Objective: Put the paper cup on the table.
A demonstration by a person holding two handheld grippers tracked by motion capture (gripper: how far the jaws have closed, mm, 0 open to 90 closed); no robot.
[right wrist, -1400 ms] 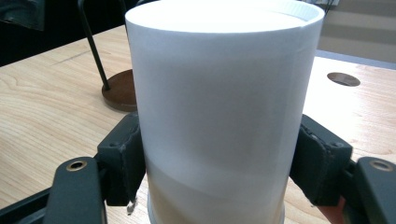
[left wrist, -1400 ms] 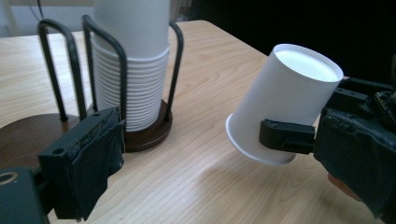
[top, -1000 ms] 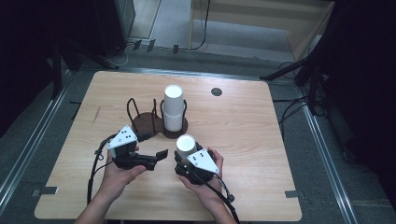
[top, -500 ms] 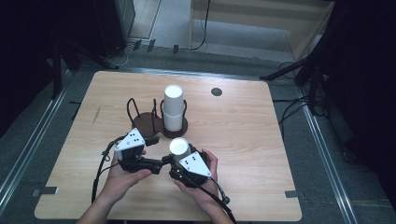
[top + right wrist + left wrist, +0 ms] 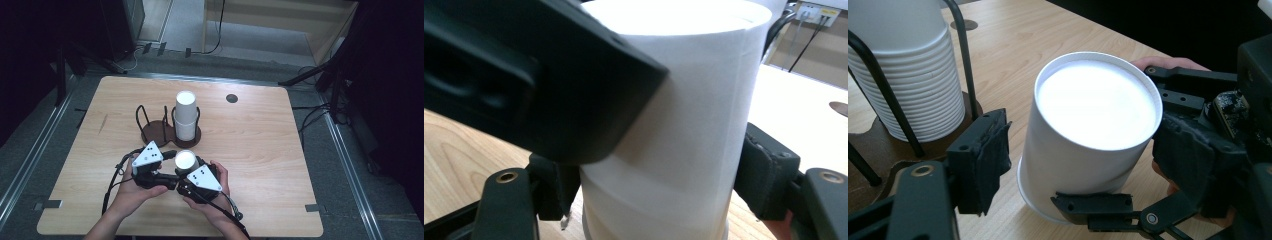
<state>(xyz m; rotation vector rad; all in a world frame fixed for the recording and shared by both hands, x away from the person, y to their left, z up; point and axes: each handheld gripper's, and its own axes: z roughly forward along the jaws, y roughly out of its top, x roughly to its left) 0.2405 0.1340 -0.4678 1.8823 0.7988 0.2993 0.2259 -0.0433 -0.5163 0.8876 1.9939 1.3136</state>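
Your right gripper (image 5: 186, 172) pinches an upside-down white cup (image 5: 185, 160) low on its wall, holding it over the table (image 5: 280, 150) just in front of the rack (image 5: 165, 131), where a stack of cups (image 5: 185, 116) stands in the right-hand holder. In the left gripper view the cup (image 5: 1093, 135) looks like more than one: a second rim peeks out below the upper shell. Your left gripper (image 5: 170, 167) has just been closing its jaws, with the cup between them; one pad (image 5: 983, 160) stands just clear of the wall and the other sits at or on it, so the grip is not yet made.

This looks like the step of peeling one cup off a nested pair. Next, finish closing the left jaws on the upper shell only, above the right gripper's hold, squeezing gently so the paper does not crush. Then pull the two hands apart along the cup's axis.
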